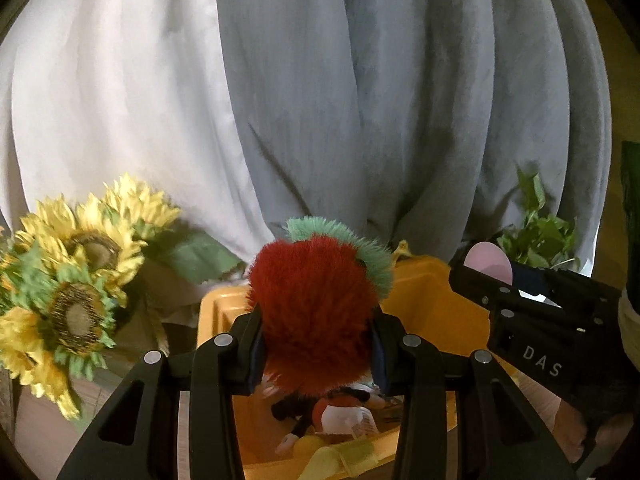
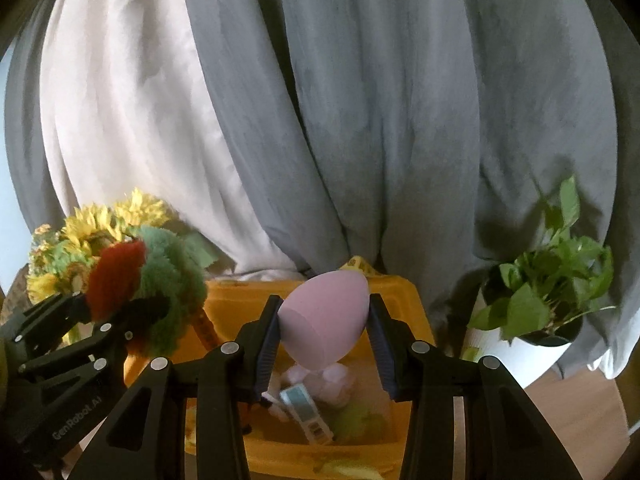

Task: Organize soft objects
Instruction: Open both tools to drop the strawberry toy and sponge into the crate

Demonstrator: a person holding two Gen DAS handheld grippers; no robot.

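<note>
My left gripper (image 1: 316,344) is shut on a furry red plush with a green fringe (image 1: 316,300), held above a yellow bin (image 1: 436,296). The same plush (image 2: 140,284) shows at the left in the right wrist view, in the left gripper (image 2: 120,312). My right gripper (image 2: 324,340) is shut on a pink egg-shaped sponge (image 2: 324,316), also over the yellow bin (image 2: 236,300). That sponge (image 1: 490,262) peeks out of the right gripper (image 1: 492,276) at the right of the left wrist view. Inside the bin lie a black, white and red plush (image 1: 332,404), a pale pink plush (image 2: 336,384) and a tagged item (image 2: 308,408).
Grey curtains (image 1: 380,100) and white curtains (image 1: 120,100) hang right behind the bin. Artificial sunflowers (image 1: 72,280) stand to the left, a potted green plant (image 2: 548,292) in a white pot to the right. Wooden floor (image 2: 580,412) shows at the lower right.
</note>
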